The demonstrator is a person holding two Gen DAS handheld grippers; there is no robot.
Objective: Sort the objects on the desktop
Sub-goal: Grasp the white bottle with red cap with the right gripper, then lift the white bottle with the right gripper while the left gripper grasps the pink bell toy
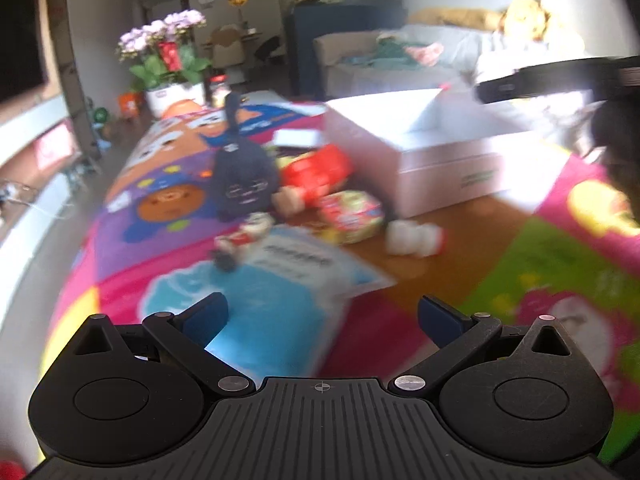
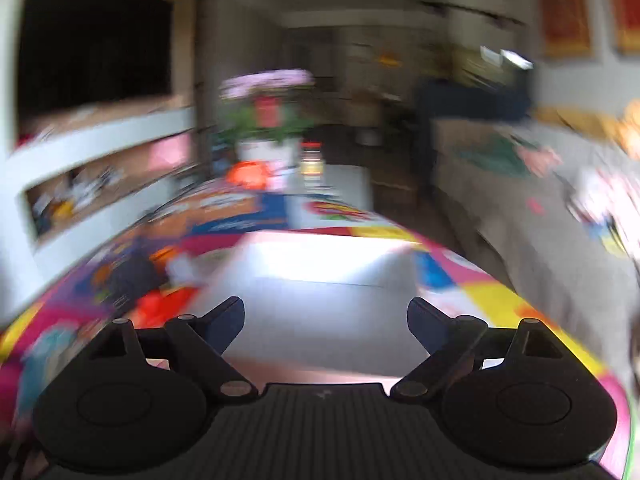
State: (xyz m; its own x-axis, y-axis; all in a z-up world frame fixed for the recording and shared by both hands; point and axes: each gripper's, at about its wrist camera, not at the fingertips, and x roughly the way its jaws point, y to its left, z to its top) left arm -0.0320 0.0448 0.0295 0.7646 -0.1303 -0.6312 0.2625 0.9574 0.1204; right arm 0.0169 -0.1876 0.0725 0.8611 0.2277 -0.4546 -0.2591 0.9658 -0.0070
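Key relation: the loose items lie ahead of the left gripper (image 1: 322,316), nearest the blue-and-white packet (image 1: 276,280), its long axis running away up-right.
Left jaws: spread, empty.
Right gripper (image 2: 326,322): spread, empty, over the white box (image 2: 320,280).
Other clutter: dark plush toy (image 1: 242,178), red snack bag (image 1: 320,170), small white bottles (image 1: 414,238).
Surface: colourful cartoon play mat (image 1: 560,264).
Room: sofa (image 1: 384,64), potted flowers (image 1: 164,52) behind.

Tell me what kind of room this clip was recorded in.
Most likely a home living room: a sofa strewn with clothes, a potted orchid, and a colourful play mat with toys beside a white box.
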